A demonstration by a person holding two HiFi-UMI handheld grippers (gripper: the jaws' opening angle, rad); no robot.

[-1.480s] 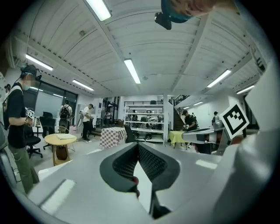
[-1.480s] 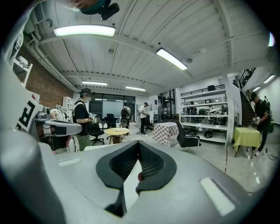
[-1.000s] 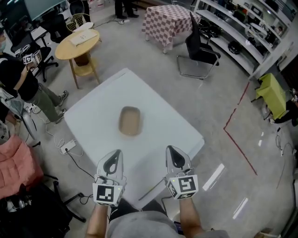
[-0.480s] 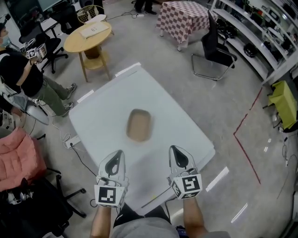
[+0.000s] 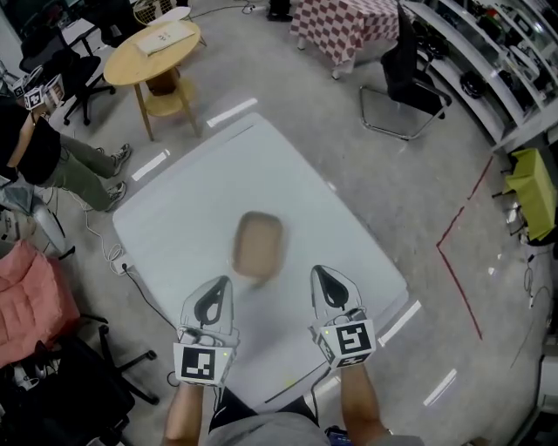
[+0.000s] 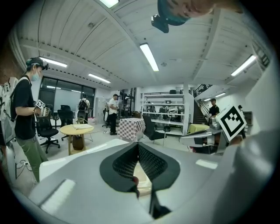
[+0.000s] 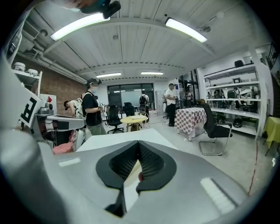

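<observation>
A tan oblong bowl (image 5: 258, 246) lies near the middle of a white table (image 5: 187, 200), blurred in the head view. Both grippers hover over the table's near edge, side by side, pointing towards the bowl and apart from it. The left gripper (image 5: 217, 284) is shut with nothing between its jaws; in the left gripper view (image 6: 138, 144) its black pads meet at the tip, and a cream patch (image 6: 142, 177) shows in the gap below them. The right gripper (image 5: 320, 273) is also shut and empty, its pads meeting in the right gripper view (image 7: 138, 143).
A round wooden table (image 5: 155, 45), a checked-cloth table (image 5: 349, 17) and a black chair (image 5: 410, 74) stand beyond the white table. A person (image 5: 35, 148) stands at the left, above a pink bundle (image 5: 30, 305). Red floor tape (image 5: 462, 253) and shelving lie at the right.
The head view has shifted, so the white table and bowl sit larger and lower in frame. Both gripper views have tilted down slightly. Both grippers stay shut and level.
</observation>
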